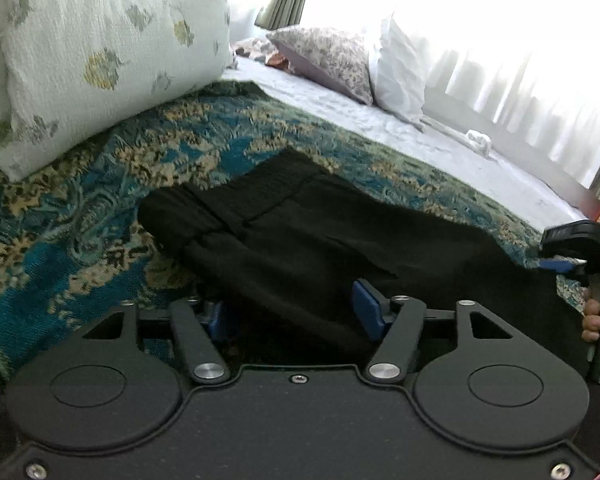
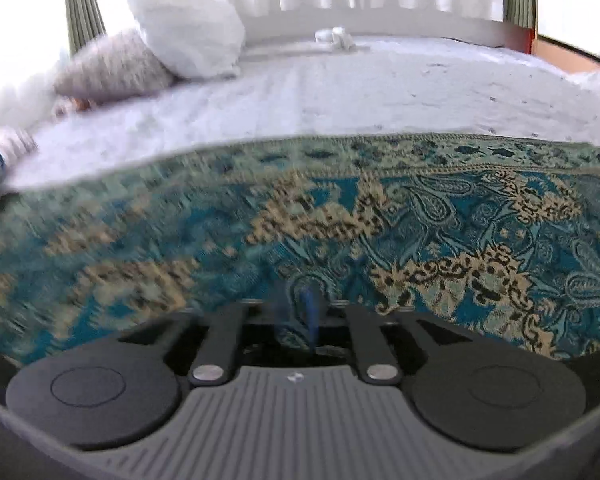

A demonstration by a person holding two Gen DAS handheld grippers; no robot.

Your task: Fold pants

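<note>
Black pants lie folded on a teal and gold patterned blanket on a bed. My left gripper is open, its blue pads on either side of the near edge of the pants. My right gripper shows at the right edge of the left wrist view, held by a hand at the far end of the pants. In the right wrist view my right gripper is shut, blue pads together over the blanket; no pants show there. The view is motion-blurred.
A large floral pillow stands at the left. A patterned pillow and a white pillow lie on the white sheet beyond the blanket. A headboard and curtains are behind.
</note>
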